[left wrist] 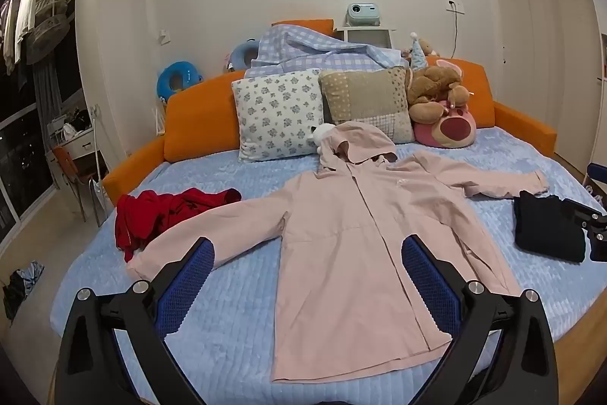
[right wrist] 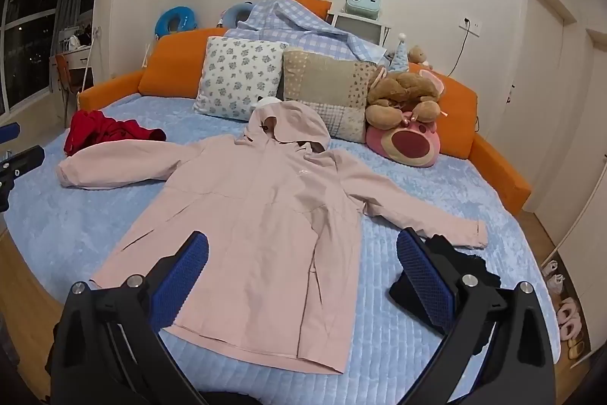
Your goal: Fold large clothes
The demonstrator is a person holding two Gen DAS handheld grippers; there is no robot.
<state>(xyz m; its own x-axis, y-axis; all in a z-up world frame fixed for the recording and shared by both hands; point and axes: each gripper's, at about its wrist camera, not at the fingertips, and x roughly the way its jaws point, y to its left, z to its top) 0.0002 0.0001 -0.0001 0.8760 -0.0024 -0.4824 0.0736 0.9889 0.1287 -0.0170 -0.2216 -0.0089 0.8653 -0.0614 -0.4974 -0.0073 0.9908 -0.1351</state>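
Note:
A pale pink hooded jacket (left wrist: pixel 353 245) (right wrist: pixel 258 226) lies flat and face up on the blue bedspread (left wrist: pixel 235 340) (right wrist: pixel 436 192), both sleeves spread out to the sides, hood toward the pillows. My left gripper (left wrist: pixel 309 255) hovers open above the jacket's lower left part, nothing between its blue pads. My right gripper (right wrist: pixel 303 249) also stands open, over the jacket's lower right half, touching nothing. A crumpled red garment (left wrist: pixel 167 211) (right wrist: pixel 102 131) lies by the left sleeve. A folded black garment (left wrist: pixel 546 226) (right wrist: pixel 451 276) lies beside the right sleeve.
Two pillows (left wrist: pixel 280 112) (right wrist: pixel 334 90), a brown plush (left wrist: pixel 436 90) and a pink plush cushion (right wrist: pixel 413 143) line the orange headboard (left wrist: pixel 197 112). A checked quilt (left wrist: pixel 322 52) is piled behind. Slippers (right wrist: pixel 565 314) sit on the floor at right; a desk (left wrist: pixel 76 139) stands at left.

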